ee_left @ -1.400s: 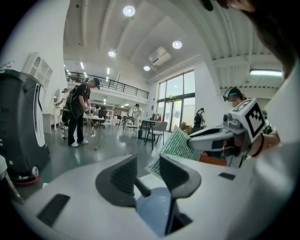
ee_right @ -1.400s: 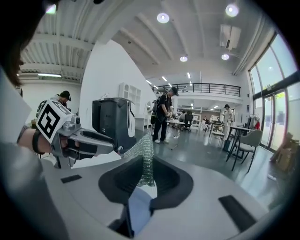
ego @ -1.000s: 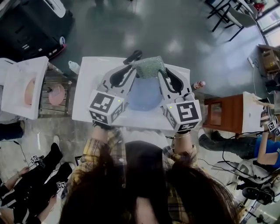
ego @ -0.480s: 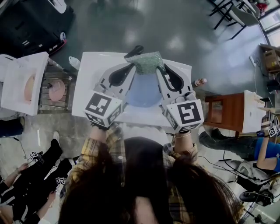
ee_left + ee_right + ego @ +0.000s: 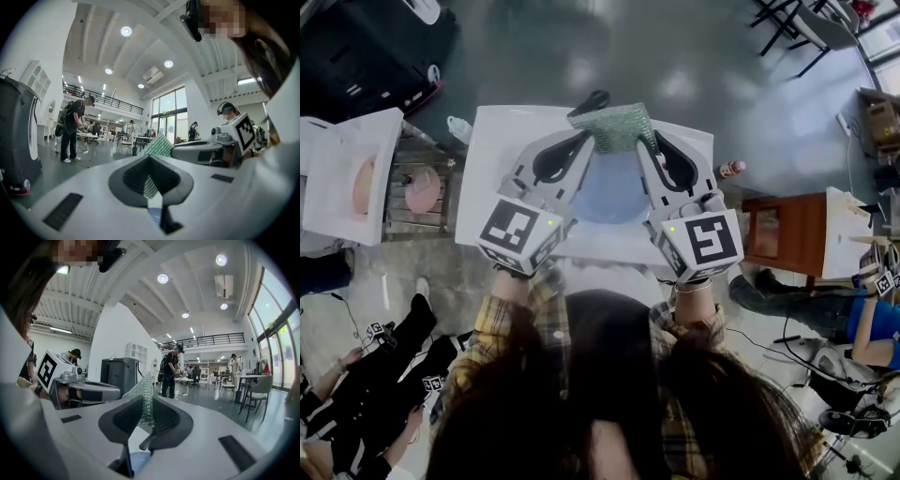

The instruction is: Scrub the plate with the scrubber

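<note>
The pale blue round plate (image 5: 609, 192) lay on the white table (image 5: 487, 178). At the plate's far rim stood the green mesh scrubber (image 5: 621, 128), pinched from both sides. The left gripper (image 5: 589, 114) had its jaws fully together on the corner left of the plate's middle, and the right gripper (image 5: 653, 142) was clamped on the opposite corner. Scrubbing looked not yet begun, with the scrubber only taken up. Next, one gripper would probably need to let go so the other could press the mesh onto the plate's face.
</note>
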Demonstrator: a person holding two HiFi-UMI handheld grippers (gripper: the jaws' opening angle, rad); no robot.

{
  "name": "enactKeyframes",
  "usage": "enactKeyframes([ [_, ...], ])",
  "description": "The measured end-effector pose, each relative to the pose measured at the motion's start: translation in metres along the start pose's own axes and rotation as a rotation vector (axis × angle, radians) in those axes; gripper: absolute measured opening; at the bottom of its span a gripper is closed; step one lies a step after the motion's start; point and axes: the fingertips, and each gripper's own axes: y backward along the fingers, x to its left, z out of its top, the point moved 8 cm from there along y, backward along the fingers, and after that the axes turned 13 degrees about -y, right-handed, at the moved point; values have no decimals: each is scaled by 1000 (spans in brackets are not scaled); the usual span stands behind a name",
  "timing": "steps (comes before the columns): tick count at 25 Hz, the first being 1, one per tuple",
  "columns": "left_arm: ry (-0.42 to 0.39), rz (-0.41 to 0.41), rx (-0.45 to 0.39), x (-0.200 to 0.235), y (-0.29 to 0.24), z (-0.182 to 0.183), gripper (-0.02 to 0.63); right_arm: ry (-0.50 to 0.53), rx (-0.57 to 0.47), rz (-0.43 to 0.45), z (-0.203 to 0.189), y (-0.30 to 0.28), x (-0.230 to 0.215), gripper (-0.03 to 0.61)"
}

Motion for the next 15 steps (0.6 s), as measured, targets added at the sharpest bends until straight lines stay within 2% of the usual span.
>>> enactKeyframes([
  [10, 12, -4, 0, -1, 1, 6, 15, -3, -1, -13, -1, 0, 1, 75],
  [15, -24, -21, -15, 0, 2, 3, 15, -3, 2, -22, -1, 0, 1, 75],
])
